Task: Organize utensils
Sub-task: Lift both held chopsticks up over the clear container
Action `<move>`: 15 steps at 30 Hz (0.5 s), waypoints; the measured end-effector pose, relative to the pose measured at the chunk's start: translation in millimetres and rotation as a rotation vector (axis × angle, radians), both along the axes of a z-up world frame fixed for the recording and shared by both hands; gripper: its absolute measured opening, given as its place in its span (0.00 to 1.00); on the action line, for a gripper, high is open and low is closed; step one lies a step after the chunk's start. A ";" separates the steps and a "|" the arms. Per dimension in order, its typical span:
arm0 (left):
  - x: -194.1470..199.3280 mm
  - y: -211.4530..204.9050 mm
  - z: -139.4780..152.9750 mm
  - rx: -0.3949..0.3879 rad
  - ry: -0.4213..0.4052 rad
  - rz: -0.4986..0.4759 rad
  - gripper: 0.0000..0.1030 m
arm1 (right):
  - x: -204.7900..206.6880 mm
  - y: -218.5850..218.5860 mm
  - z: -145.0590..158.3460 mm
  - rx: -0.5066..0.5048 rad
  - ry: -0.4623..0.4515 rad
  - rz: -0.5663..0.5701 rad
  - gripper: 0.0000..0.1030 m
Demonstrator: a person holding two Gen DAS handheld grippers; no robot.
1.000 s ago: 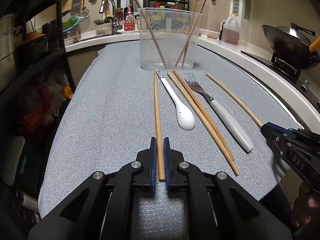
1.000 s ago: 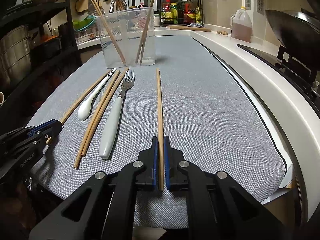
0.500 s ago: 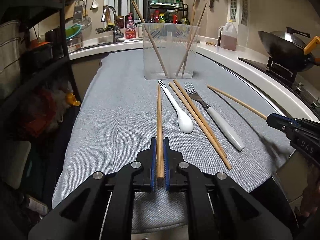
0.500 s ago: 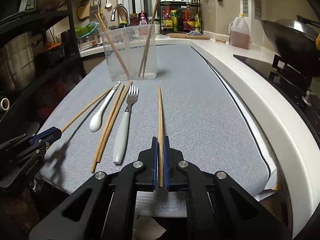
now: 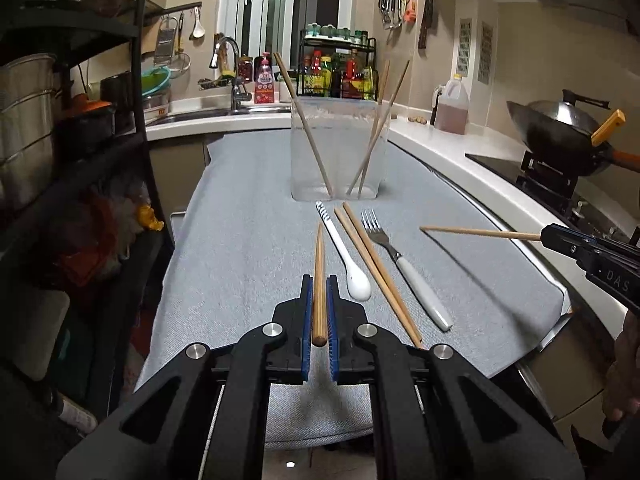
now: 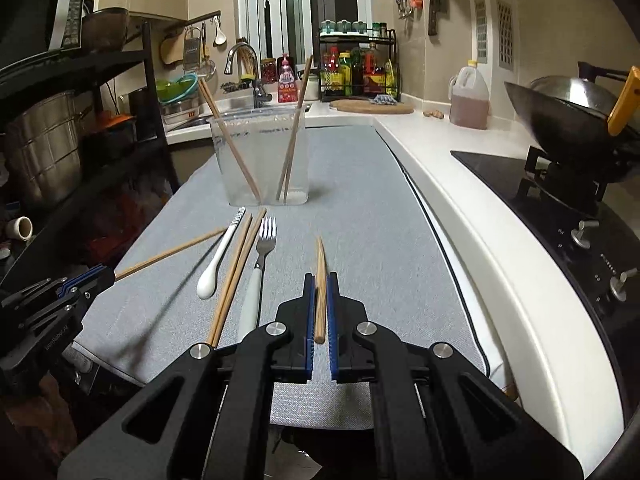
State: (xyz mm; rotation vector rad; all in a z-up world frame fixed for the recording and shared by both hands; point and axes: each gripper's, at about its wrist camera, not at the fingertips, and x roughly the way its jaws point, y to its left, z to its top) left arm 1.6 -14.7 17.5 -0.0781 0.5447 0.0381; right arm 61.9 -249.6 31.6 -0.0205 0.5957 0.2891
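Note:
My left gripper (image 5: 319,292) is shut on a wooden chopstick (image 5: 319,264) and holds it above the grey mat, tip forward. My right gripper (image 6: 320,292) is shut on another chopstick (image 6: 320,272), also lifted; it shows at the right of the left wrist view (image 5: 480,233). On the mat lie a white spoon (image 5: 348,264), a chopstick pair (image 5: 376,272) and a white-handled fork (image 5: 404,272). A clear plastic container (image 5: 338,148) with three chopsticks stands at the far end of the mat.
The grey mat (image 5: 240,240) covers the counter. A dark shelf rack (image 5: 80,140) stands at the left. A stove with a wok (image 6: 572,120) is at the right, an oil jug (image 6: 469,98) behind. A sink (image 5: 228,110) and spice rack (image 5: 340,68) are at the back.
Both grippers have lifted their chopsticks off the mat and pulled back and up. The spoon, fork and chopstick pair have not moved.

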 end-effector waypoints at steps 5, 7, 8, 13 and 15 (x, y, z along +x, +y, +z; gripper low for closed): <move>3.7 7.5 22.3 -0.003 -0.036 0.008 0.06 | 3.2 -3.4 21.3 0.011 -0.032 0.016 0.06; 6.0 10.7 31.3 -0.002 -0.047 0.008 0.06 | 6.9 -3.4 27.9 0.014 -0.037 0.022 0.06; 7.4 12.0 36.3 0.000 -0.053 0.006 0.06 | 9.8 -3.3 31.8 0.018 -0.038 0.025 0.06; 21.1 23.4 67.1 0.003 -0.083 -0.003 0.06 | 25.4 0.6 51.2 0.039 -0.044 0.043 0.06; 27.6 25.9 78.9 0.008 -0.091 -0.010 0.06 | 32.6 3.2 61.7 0.045 -0.052 0.053 0.06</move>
